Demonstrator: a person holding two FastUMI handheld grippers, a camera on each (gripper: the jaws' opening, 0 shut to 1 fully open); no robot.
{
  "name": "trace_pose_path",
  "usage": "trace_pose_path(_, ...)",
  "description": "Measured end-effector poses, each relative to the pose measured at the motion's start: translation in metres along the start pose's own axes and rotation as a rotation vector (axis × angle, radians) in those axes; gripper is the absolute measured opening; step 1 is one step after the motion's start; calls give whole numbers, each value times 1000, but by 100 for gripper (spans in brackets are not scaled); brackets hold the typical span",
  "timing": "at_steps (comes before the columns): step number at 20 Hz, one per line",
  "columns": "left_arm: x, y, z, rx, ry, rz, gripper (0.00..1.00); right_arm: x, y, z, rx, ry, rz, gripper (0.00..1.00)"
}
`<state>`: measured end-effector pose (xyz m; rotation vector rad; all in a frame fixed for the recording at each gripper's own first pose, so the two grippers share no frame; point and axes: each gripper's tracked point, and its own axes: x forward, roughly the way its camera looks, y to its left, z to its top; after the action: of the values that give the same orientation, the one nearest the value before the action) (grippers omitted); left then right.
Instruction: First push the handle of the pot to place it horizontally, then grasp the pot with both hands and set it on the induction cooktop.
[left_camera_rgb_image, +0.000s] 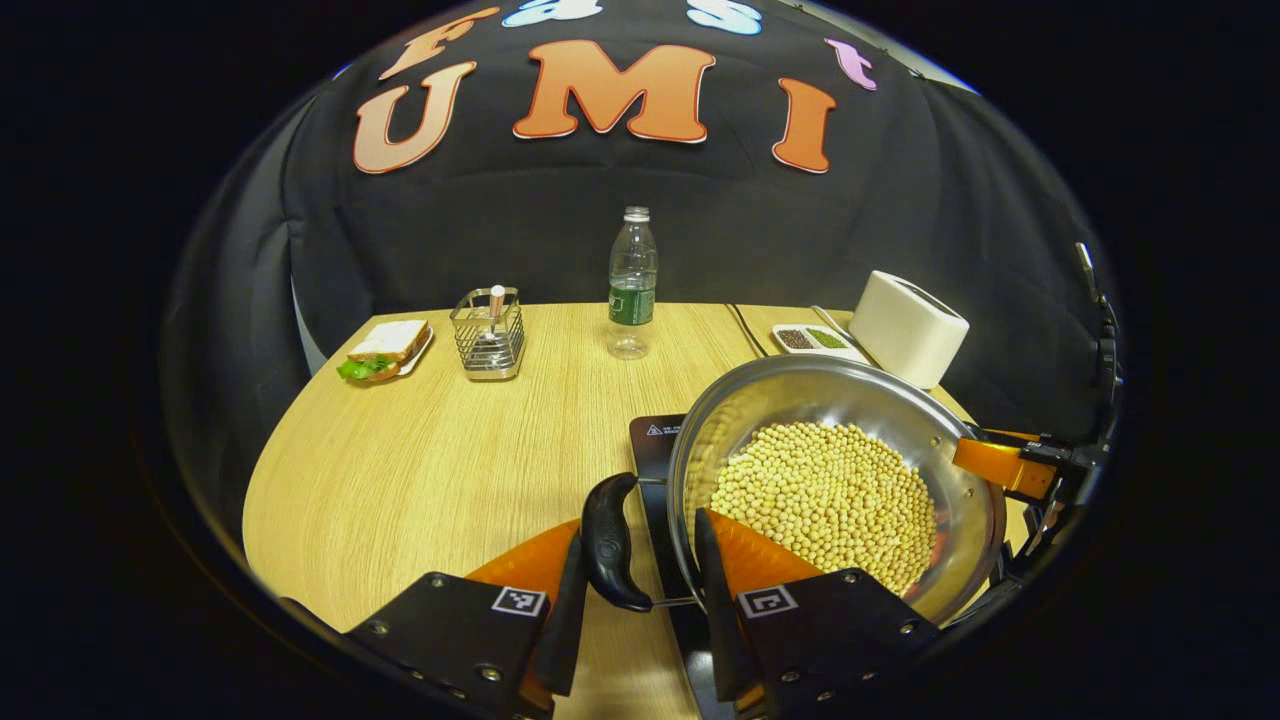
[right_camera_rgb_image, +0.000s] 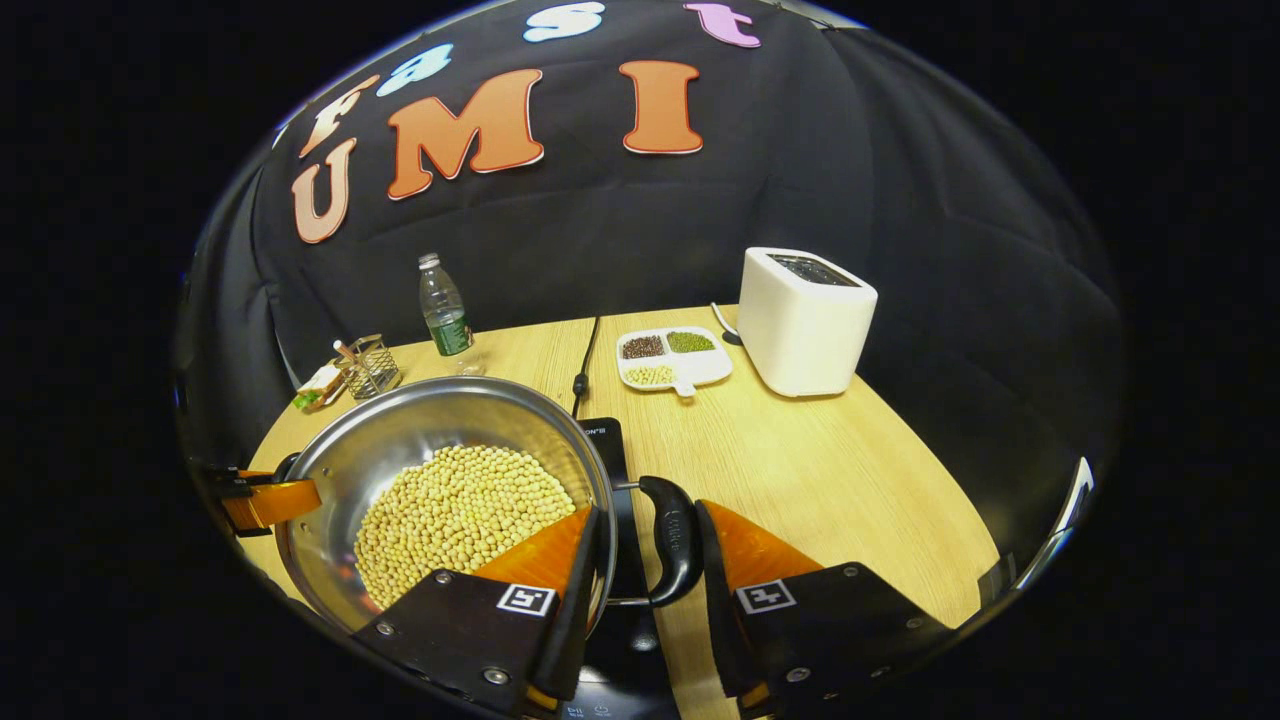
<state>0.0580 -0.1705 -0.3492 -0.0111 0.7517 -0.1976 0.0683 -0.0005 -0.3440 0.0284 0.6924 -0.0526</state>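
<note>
- Wooden desk stands before the black cloth wall, with the black induction cooktop near its front edge.
- Steel pot, holding a heap of pale soybeans, sits over the cooktop; whether it rests on the glass or is lifted just off it, I cannot tell.
- At the back, a divided white dish holds dark, green and pale beans in separate compartments, just beside a white toaster.
- A clear water bottle, a wire basket and a sandwich on a plate stand along the far side, well apart from the pot.
- Left tool is partly closed around the pot's left black handle, a finger close on each side; contact is not clear.
- Right tool stands likewise about the right black handle, its inner finger over the pot's rim.
- Bare wood lies open left of the pot in the left gripper view and right of it in the right gripper view.
</note>
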Motion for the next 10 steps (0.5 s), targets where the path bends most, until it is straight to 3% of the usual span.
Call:
trace_pose_path(4, -2, 0, 2, -10, -7, -14, 55, 0, 0, 10, 19, -28, 10, 59)
trace_pose_path(6, -18, 3, 22, 32, -76, 12, 62, -9, -7, 26, 24, -72, -4, 66)
trace_pose_path(7, -29, 6, 37, 51, -120, 29, 65, -15, -9, 34, 25, -93, -8, 77)
trace_pose_path(8, -42, 7, 52, 61, -164, 43, 75, -23, -10, 43, 27, -116, -12, 93)
trace_pose_path(10, -70, 8, 81, 65, -253, 62, 75, -42, -12, 64, 21, -180, -18, 95)
